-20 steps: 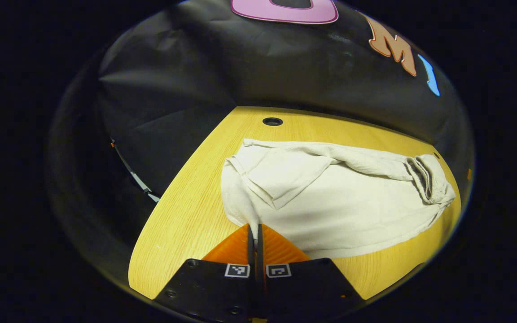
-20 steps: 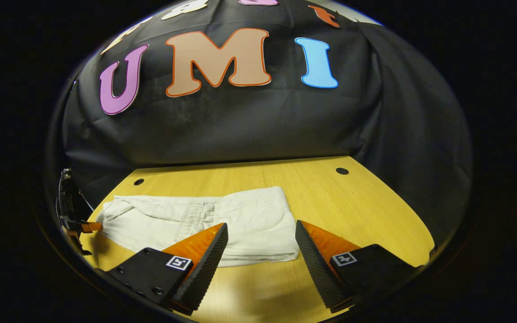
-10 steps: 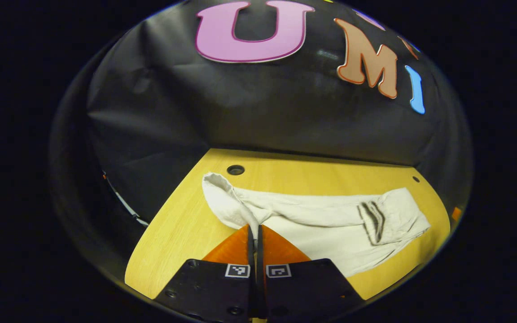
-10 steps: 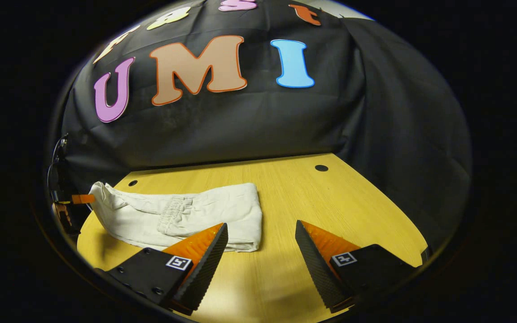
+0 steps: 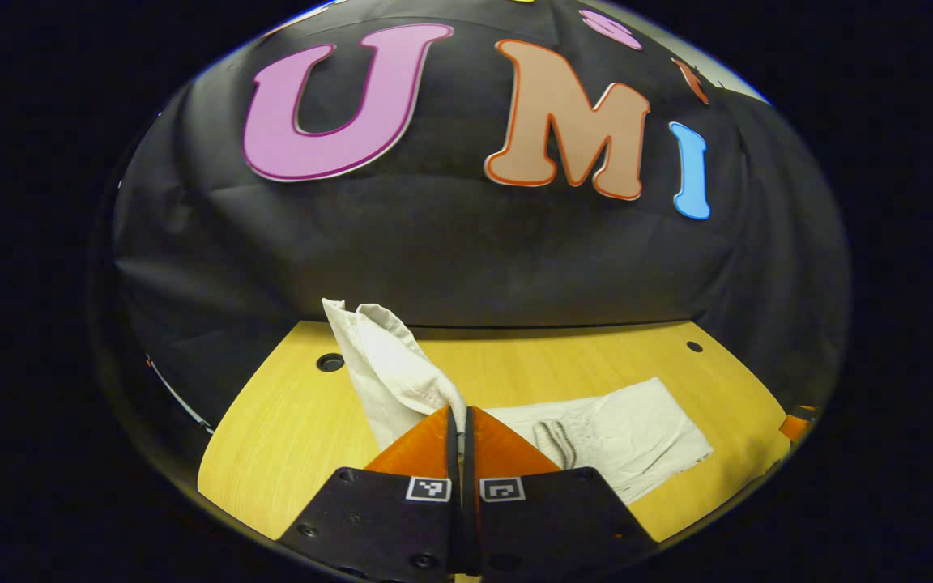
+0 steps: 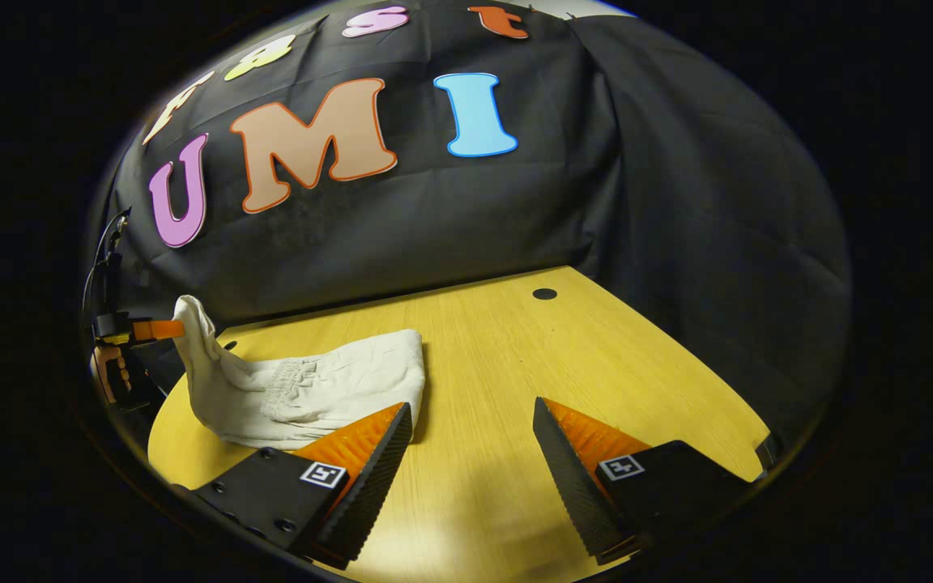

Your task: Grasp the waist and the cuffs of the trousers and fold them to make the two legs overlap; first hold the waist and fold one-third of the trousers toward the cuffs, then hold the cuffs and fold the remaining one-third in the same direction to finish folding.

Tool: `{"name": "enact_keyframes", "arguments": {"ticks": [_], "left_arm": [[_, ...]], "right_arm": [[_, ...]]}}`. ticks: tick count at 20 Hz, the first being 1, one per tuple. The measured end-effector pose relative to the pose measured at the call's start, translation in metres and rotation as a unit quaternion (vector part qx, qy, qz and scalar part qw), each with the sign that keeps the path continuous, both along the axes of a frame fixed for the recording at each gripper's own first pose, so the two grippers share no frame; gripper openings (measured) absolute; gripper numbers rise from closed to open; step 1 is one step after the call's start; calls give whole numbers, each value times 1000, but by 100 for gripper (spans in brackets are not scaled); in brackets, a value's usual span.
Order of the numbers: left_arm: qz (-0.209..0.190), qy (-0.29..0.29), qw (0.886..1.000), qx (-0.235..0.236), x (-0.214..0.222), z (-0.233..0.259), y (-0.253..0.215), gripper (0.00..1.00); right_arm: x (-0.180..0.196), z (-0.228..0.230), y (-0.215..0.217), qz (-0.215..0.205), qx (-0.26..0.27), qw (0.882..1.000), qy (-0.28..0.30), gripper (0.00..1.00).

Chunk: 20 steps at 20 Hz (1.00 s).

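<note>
Trousers (image 5: 645,429) partly hidden behind left tool (image 5: 459,417)

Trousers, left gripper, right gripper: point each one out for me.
trousers (image 6: 329,389), right gripper view, on the folded cloth lying on the table.
left gripper (image 5: 460,421), left gripper view, at the closed tips pinching the raised cloth.
right gripper (image 6: 470,421), right gripper view, midway between its spread fingertips.

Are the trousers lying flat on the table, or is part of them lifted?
Partly lifted: the left gripper pinches one end of the trousers and holds it up; the rest lies folded on the table.
</note>
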<state>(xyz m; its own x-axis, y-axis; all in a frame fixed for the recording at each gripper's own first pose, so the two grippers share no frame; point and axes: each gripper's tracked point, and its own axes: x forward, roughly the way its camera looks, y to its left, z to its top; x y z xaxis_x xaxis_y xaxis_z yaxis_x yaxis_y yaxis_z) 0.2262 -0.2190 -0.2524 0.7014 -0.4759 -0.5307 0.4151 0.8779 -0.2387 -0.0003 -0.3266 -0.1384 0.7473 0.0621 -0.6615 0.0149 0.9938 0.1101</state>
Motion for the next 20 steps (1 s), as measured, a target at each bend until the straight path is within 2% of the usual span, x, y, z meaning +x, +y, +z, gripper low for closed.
{"name": "enact_keyframes", "arguments": {"ticks": [2, 3, 4, 7, 8, 9, 13, 16, 19, 20], "left_arm": [[-24, -5, 1000, -9, 0, 9, -32, 0], [-36, -6, 999, -14, -3, 14, -47, 0], [-48, -5, 999, -20, -6, 16, -62, 0], [-81, -7, 996, -34, -16, 21, -109, 0], [-93, -6, 995, -40, -20, 22, -126, 0], [-106, -3, 993, -46, -27, 22, -144, 0], [-159, 3, 986, -50, -57, 11, -202, 0], [-194, 5, 980, -33, -82, -7, -227, 0], [-210, 14, 977, -18, -104, -34, -236, 0], [-216, 18, 976, -16, -112, -43, -237, 0]], "right_arm": [[-1, 2, -12, -7, 0, 1000, -2, 97], [-2, 3, -18, -10, 0, 1000, -1, 92], [-3, 2, -22, -11, -2, 1000, 0, 97], [-6, 3, -37, -15, -6, 1000, 1, 97], [-7, 4, -41, -14, -5, 1000, 1, 92], [-9, 5, -45, -15, -6, 1000, 2, 97], [-9, 5, -58, -14, -12, 1000, 1, 97], [-12, 4, -63, -11, -15, 1000, 3, 97], [-13, 1, -61, -2, -12, 1000, 5, 97], [-12, -1, -60, 4, -13, 1000, 6, 92]]}}
